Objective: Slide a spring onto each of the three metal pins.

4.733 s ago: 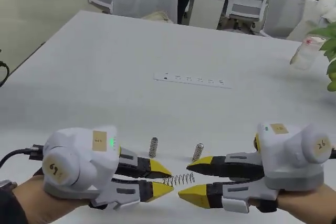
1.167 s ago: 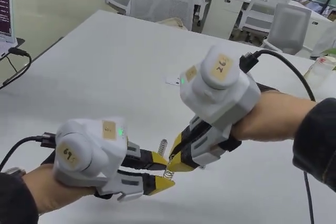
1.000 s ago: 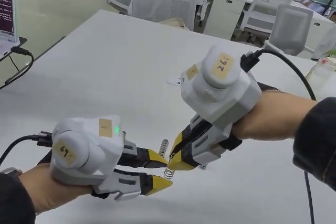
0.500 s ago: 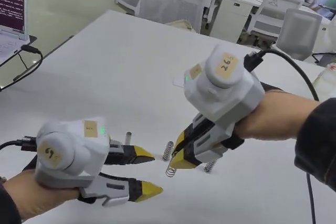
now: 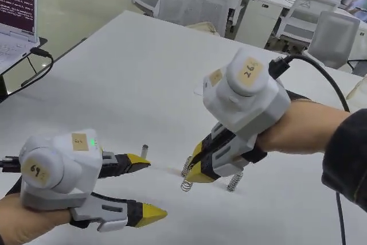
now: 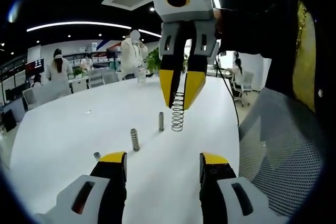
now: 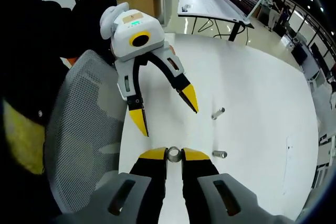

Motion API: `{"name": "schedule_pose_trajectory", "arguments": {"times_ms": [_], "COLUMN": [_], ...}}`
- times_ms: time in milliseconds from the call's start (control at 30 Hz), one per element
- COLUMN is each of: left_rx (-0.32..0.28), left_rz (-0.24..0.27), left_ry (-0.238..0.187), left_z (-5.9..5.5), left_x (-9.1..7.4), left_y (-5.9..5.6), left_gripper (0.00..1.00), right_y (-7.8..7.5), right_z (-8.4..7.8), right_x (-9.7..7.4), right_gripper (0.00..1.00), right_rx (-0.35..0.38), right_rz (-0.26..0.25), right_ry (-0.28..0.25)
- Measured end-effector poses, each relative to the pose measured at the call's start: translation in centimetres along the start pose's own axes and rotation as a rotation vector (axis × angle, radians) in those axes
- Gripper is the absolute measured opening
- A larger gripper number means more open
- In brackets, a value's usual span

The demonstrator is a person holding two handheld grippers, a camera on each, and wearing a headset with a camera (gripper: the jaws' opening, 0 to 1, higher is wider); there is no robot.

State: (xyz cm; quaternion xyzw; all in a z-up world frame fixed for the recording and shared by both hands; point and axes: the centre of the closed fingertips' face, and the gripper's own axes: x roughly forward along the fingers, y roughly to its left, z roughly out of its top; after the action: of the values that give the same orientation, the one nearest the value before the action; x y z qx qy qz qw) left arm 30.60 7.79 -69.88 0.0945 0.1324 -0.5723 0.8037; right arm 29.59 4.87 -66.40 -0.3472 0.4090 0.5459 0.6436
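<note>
— Head view: pinching the spring [image 5: 186,185] upright in the right gripper [image 5: 194,176], lower centre; needing to travel left to the bare pin [image 5: 144,151].
— Nearer the left gripper [image 5: 156,189], gaping wide. Left gripper view: hanging vertical, centre. Right gripper view: clamping it end-on, bottom centre.

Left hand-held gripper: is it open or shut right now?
Open. The left hand-held gripper has its yellow-tipped jaws spread wide apart, with nothing gripped between them.

Right gripper [image 7: 174,156] pinches a spring [image 7: 173,152] end-on between its yellow tips. Facing it, the left gripper [image 7: 167,113] gapes wide above the white table [image 7: 257,87].
</note>
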Motion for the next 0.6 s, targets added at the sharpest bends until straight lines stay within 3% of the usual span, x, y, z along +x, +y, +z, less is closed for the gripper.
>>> {"name": "schedule_pose_trajectory", "arguments": {"times_ms": [267, 600], "left_rx": [-0.004, -0.022], "left_rz": [0.037, 0.104], "left_ry": [0.011, 0.016], "left_z": [-0.8, -2.0], "left_x": [-0.8, -2.1], "left_y": [0.4, 1.5], "left_gripper": [0.63, 0.70], "right_y": [-0.4, -1.4], "right_z": [0.3, 1.1], "right_x": [0.0, -0.2], "right_gripper": [0.07, 0.07], "right_rx": [-0.012, -0.023], "right_rz": [-0.006, -0.024], "right_ry": [-0.002, -0.009]}}
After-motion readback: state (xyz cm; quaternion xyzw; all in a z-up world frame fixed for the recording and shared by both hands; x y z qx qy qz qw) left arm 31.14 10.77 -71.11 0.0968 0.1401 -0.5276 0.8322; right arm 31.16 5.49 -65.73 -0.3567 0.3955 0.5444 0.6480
